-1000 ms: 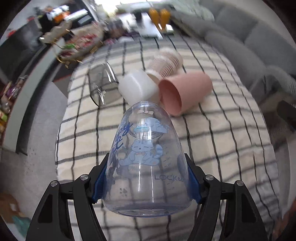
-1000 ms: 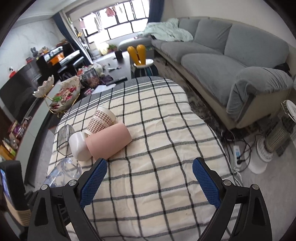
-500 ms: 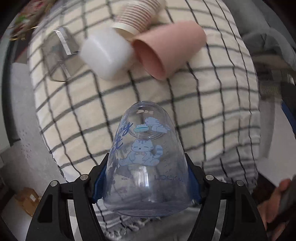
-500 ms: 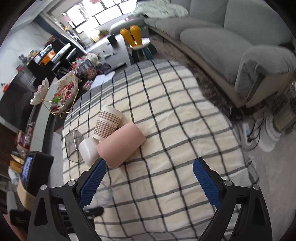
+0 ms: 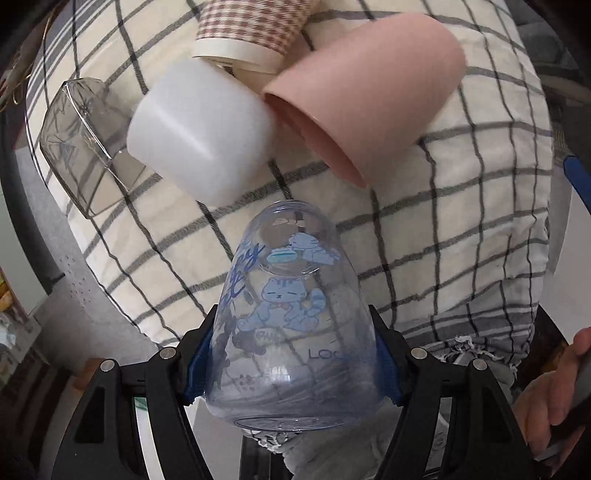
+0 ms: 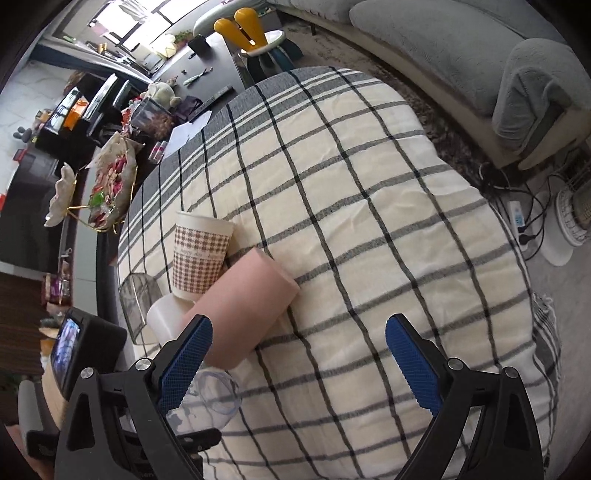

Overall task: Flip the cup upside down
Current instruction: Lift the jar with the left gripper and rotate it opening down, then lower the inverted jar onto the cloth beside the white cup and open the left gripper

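My left gripper (image 5: 291,354) is shut on a clear plastic cup with blue cat prints (image 5: 291,317). It holds the cup above the near edge of the checked tablecloth (image 5: 461,229), with the closed base pointing away from the camera. The same cup shows in the right wrist view (image 6: 210,398), low at the left, behind the right gripper's left finger. My right gripper (image 6: 297,363) is open and empty above the cloth.
A pink cup (image 5: 369,92), a white cup (image 5: 199,129), a checked paper cup (image 5: 251,26) and a clear square glass (image 5: 81,144) lie on their sides in a cluster. A snack dish (image 6: 107,184) stands beyond the table. A sofa (image 6: 461,48) is at the right.
The left gripper has tipped downward with the clear cup, so its view now looks steeply down on the table's near edge. The right gripper has risen and tilted down too.
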{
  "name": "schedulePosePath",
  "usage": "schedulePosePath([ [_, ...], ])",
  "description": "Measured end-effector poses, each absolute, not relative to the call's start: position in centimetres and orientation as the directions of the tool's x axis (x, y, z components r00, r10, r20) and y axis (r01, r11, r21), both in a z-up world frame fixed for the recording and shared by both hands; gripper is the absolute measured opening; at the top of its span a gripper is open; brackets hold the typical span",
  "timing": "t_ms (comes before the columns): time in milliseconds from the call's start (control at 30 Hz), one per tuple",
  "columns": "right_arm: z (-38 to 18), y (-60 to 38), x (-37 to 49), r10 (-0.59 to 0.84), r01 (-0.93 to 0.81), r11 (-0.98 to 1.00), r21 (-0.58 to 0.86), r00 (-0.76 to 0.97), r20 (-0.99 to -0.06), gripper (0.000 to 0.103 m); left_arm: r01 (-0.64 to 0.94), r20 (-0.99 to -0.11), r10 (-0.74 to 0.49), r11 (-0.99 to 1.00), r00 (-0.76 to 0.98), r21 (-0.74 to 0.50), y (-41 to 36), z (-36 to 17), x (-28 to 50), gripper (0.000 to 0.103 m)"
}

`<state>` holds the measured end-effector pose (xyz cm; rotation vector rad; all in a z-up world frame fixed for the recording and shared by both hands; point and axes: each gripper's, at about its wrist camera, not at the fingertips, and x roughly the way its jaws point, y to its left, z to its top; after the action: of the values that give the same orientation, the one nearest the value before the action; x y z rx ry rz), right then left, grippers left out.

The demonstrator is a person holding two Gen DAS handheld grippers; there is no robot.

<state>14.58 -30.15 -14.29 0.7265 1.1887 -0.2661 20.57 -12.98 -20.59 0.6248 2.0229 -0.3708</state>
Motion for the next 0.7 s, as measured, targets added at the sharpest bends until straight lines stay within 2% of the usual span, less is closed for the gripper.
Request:
schedulePosePath([
  [167, -14.5, -30.5, 14.9, 0.183, 0.557, 0.738, 0.381, 0.379, -0.907, 0.095, 0.565, -0.863, 0.292, 0.825, -0.412, 0.01, -13.3, -21.6, 21.3, 0.074],
  [267, -14.5, -30.5, 14.8, 0.181, 0.561, 0.734, 0.383, 0.382, -0.906, 0.095, 0.573, -0.872, 0.295, 0.819, -0.392, 0.02, -13.5, -21.4, 21.4, 0.085],
  [600, -11.7, -29.9, 13.3, 0.155, 0.535, 0.75, 0.39, 0.431, -0.889, 0.095, 0.58, -0.905, 0.273, 0.814, -0.327, 0.036, -12.6, -18.1, 20.9, 0.087],
  [700, -10.0, -29.5, 12.2, 0.131, 0.515, 0.766, 0.384, 0.459, -0.879, 0.095, 0.586, -0.93, 0.264, 0.808, -0.254, 0.069, -12.1, -16.1, 20.1, 0.092],
])
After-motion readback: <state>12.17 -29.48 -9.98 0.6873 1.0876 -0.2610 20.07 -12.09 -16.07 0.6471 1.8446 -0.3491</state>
